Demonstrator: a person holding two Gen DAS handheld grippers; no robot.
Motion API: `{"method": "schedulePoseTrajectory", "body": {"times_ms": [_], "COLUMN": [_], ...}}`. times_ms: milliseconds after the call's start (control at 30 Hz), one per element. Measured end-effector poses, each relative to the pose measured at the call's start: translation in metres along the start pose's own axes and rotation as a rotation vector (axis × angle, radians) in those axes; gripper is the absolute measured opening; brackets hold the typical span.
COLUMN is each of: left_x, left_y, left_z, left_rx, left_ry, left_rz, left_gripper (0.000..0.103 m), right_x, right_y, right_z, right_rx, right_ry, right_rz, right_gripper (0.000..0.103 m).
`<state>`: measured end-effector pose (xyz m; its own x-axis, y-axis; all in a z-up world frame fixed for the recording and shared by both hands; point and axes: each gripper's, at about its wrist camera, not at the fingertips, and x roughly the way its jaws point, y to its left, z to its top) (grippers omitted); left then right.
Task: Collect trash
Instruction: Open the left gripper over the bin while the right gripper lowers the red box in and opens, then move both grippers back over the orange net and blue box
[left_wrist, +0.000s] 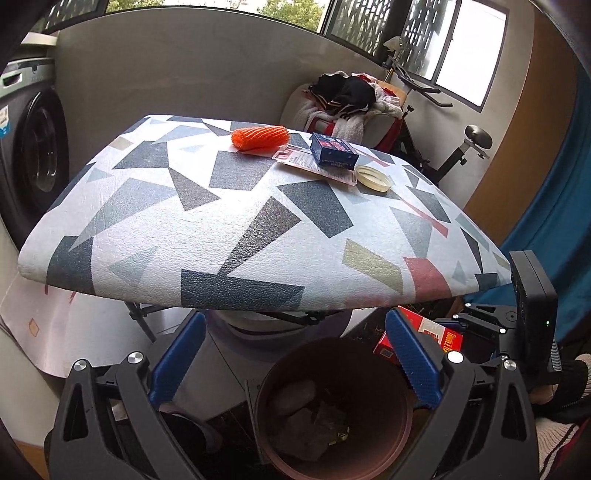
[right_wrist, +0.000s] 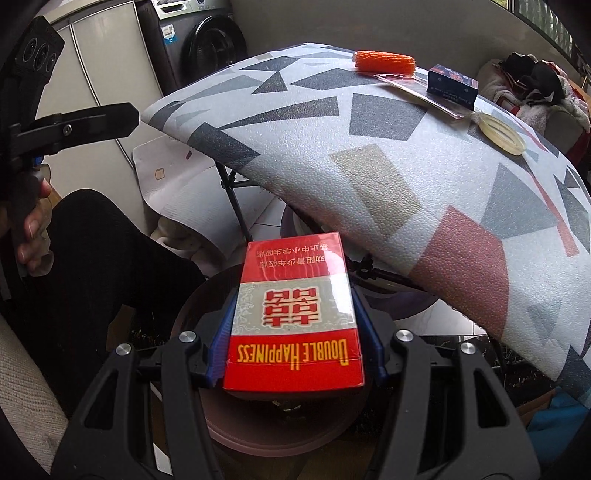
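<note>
My right gripper (right_wrist: 295, 321) is shut on a red cigarette pack (right_wrist: 295, 314) and holds it over the brown trash bin (right_wrist: 258, 435) below the table's front edge. The pack also shows in the left wrist view (left_wrist: 424, 332), at the right of the bin (left_wrist: 388, 443), which holds crumpled trash. My left gripper (left_wrist: 295, 354) is open and empty just above the bin. On the patterned table (left_wrist: 236, 221) lie an orange foam net (left_wrist: 260, 137), a blue box (left_wrist: 332, 149), a flat clear package (left_wrist: 314, 166) and a yellowish ring lid (left_wrist: 373, 178).
A washing machine (left_wrist: 33, 158) stands at the left. A chair piled with clothes (left_wrist: 351, 103) and an exercise bike (left_wrist: 461, 147) stand behind the table. The table's folding legs (right_wrist: 236, 206) are near the bin. The person's dark-trousered leg (right_wrist: 92, 258) is left of the bin.
</note>
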<state>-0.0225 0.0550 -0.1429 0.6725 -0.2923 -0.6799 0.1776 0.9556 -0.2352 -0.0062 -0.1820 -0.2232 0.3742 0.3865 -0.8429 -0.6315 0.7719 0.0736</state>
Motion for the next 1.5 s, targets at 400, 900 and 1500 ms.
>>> {"method": "schedulePoseTrajectory", "body": {"times_ms": [400, 900, 1500], "left_x": [0.003, 0.005, 0.016], "left_y": [0.004, 0.005, 0.01], "left_z": [-0.004, -0.006, 0.017], "left_rx": [-0.016, -0.017, 0.044], "left_ry": [0.011, 0.016, 0.01], "left_rz": [0.003, 0.005, 0.022], "left_gripper": [0.095, 0.095, 0.097], "right_x": [0.009, 0.011, -0.017], "right_y": [0.0, -0.012, -0.062], "right_z": [-0.001, 0.0, 0.028], "right_rx": [0.004, 0.059, 0.145], "right_ry": [0.043, 0.052, -0.085], "right_rz": [-0.011, -0.058, -0.171], "right_gripper": [0.059, 0.097, 0.097]}}
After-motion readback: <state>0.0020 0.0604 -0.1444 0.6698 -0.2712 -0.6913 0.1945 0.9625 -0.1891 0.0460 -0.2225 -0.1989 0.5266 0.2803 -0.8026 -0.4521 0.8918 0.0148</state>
